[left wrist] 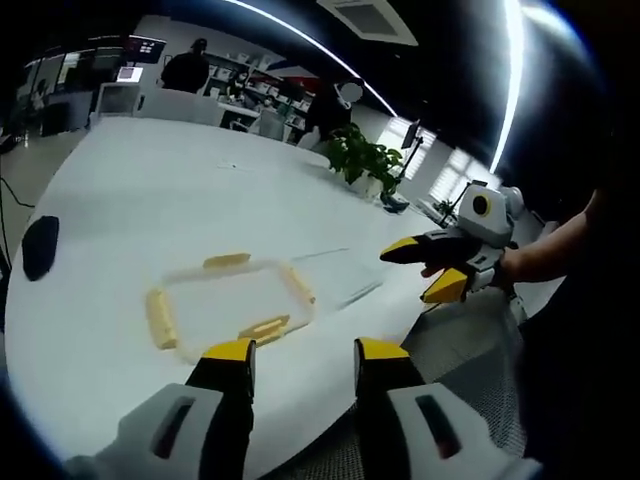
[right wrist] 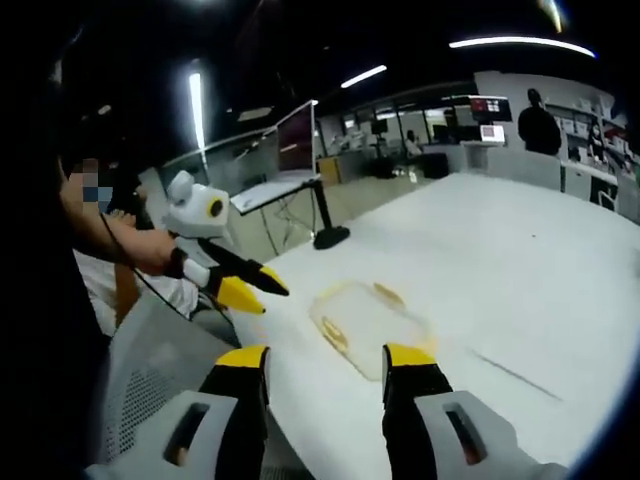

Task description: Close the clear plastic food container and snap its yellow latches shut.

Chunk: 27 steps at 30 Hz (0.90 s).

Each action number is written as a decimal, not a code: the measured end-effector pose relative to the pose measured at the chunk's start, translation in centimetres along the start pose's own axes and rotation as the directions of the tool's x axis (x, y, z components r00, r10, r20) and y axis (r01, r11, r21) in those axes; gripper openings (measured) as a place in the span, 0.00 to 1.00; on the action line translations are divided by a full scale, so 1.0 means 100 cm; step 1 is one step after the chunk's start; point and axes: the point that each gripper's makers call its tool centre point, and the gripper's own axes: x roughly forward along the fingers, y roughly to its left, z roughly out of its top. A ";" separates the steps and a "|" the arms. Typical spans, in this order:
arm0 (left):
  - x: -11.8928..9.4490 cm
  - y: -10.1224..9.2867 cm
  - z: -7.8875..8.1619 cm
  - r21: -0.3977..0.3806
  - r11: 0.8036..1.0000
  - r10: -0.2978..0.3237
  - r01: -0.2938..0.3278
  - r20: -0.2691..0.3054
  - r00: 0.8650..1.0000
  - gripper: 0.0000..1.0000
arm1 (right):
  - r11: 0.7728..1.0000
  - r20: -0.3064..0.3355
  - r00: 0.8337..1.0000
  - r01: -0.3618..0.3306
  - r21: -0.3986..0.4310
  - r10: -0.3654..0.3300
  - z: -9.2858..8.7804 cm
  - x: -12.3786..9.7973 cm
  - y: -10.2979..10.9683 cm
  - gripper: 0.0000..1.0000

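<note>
A clear container with yellow latches is lying on the white surface, at 12 o'clock of both released tools: left tool, right tool, both hovering empty.

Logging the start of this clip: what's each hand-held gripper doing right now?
Left hand-held gripper: open, holding nothing, short of the container.
Right hand-held gripper: open, holding nothing.
</note>
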 end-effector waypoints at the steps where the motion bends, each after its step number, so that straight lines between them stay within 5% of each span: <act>1: 0.000 0.001 0.000 0.020 1.000 0.003 -0.003 -0.005 1.000 0.38 | 1.000 0.001 1.000 0.001 -0.002 -0.001 0.000 0.000 0.000 0.44; 27: 0.001 0.028 -0.002 0.106 0.994 0.025 -0.013 -0.112 0.993 0.41 | 0.997 -0.108 0.994 0.012 -0.076 -0.020 -0.013 0.011 -0.017 0.44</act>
